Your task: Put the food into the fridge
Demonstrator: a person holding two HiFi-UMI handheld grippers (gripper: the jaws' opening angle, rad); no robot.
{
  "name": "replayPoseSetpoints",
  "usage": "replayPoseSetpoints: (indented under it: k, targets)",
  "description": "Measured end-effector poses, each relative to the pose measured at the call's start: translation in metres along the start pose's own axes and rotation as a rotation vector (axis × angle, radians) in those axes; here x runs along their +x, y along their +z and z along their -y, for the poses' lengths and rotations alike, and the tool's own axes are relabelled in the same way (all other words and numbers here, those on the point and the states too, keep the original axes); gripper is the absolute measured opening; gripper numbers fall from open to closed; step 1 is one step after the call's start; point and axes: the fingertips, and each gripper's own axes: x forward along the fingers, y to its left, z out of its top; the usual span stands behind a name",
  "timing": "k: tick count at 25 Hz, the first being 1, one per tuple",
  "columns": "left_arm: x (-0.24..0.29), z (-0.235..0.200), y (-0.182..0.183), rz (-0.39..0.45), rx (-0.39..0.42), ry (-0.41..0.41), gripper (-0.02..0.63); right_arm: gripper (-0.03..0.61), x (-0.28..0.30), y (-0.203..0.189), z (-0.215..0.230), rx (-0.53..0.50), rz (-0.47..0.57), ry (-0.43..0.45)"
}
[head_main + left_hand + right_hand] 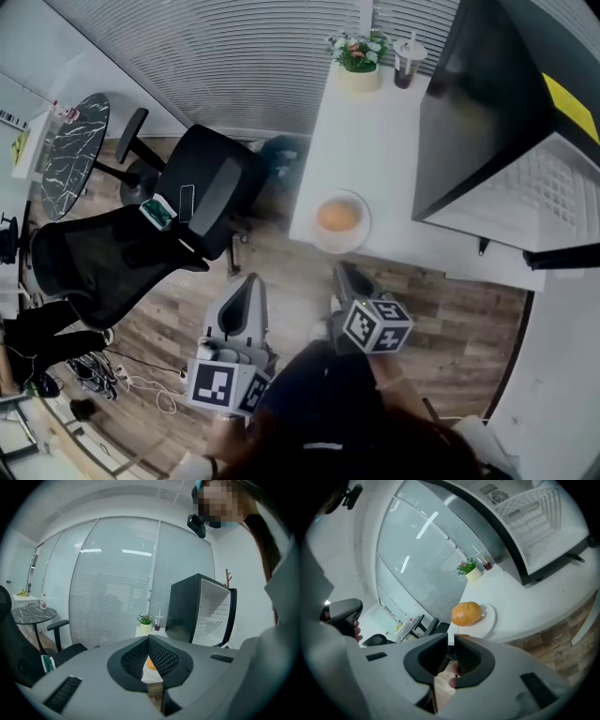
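Note:
A round orange piece of food (337, 217) lies on a white plate (362, 235) at the near edge of the white table (375, 141). To its right stands the black fridge (487, 103), its white inside (553, 187) exposed. My right gripper (343, 272) hangs just below the plate over the wood floor. Its jaws stand slightly apart with nothing between them, and the right gripper view (451, 638) shows the food (466, 613) right ahead. My left gripper (249, 279) is further left, tips together and empty. Its own view (148, 640) glimpses the food (151, 664) and the fridge (187, 606).
A potted plant (358, 56) and a drink cup (408, 61) stand at the table's far end. Two black office chairs (202, 192) (103, 253) and a round marble table (70, 155) fill the left. Cables (103, 375) lie on the floor.

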Motion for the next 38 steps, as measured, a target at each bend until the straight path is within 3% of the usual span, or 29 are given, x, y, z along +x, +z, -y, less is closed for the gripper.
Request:
replayPoseSetpoints:
  k: [17, 38]
  targets:
    - [0.004, -0.007, -0.010, -0.046, 0.004, 0.039, -0.005, 0.086, 0.035, -0.023, 0.029, 0.348, -0.042, 0.046]
    - [0.012, -0.007, -0.019, -0.111, 0.000, 0.056, -0.005, 0.106, 0.062, -0.028, 0.037, 0.583, -0.038, 0.129]
